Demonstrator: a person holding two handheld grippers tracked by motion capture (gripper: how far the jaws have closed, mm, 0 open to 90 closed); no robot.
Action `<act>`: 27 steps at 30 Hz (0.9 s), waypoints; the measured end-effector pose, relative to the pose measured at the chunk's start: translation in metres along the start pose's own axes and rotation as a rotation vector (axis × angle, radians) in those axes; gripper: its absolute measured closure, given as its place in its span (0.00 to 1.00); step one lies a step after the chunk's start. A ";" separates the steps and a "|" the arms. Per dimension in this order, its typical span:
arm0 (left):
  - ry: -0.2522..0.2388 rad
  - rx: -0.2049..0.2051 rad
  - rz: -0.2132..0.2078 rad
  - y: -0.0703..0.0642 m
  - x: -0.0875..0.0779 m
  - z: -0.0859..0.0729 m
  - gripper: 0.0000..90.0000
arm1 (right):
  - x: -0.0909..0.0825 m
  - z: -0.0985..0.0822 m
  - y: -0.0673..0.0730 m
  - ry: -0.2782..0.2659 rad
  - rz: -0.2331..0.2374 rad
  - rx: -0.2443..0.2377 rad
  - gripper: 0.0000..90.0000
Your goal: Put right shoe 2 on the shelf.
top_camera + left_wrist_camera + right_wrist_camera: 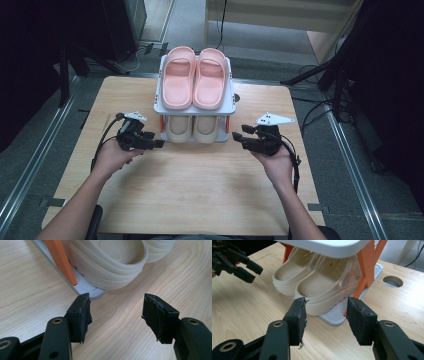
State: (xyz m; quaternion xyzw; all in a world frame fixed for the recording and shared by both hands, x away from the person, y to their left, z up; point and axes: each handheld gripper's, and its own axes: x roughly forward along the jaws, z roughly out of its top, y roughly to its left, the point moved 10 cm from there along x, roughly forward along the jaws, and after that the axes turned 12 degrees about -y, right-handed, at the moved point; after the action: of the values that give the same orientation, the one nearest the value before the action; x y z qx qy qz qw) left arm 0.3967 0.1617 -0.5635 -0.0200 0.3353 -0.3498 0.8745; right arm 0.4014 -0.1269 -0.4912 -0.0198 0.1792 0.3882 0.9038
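Hand-held gripper (pixel 324 315) open, near beige clogs (pixel 322 287), rack edge (pixel 334 318).

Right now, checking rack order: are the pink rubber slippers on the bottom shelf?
No, the pink rubber slippers sit on the rack's top shelf; the beige clogs are below.

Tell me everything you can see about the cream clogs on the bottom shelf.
The pair of cream, rubbery-looking clogs sits side by side on the lower grey shelf of the small rack with orange posts, under the pink slides. They have ribbed soles, vent holes and heel straps, heels facing the person. Both open grippers stand just short of them, touching nothing.
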 end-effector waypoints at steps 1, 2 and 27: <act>0.001 0.000 -0.002 0.000 0.001 0.000 0.44 | 0.000 -0.002 0.000 -0.003 0.001 0.003 0.57; -0.001 -0.002 -0.002 -0.001 0.001 0.001 0.44 | -0.001 -0.004 0.001 -0.013 0.005 0.013 0.57; 0.019 0.030 -0.015 -0.004 0.004 -0.001 0.43 | 0.021 -0.050 0.008 0.069 0.073 0.006 0.55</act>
State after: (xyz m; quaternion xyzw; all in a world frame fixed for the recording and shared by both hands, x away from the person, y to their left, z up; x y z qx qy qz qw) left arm 0.3956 0.1564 -0.5652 -0.0062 0.3384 -0.3615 0.8687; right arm 0.3935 -0.1151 -0.5441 -0.0241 0.2119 0.4193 0.8824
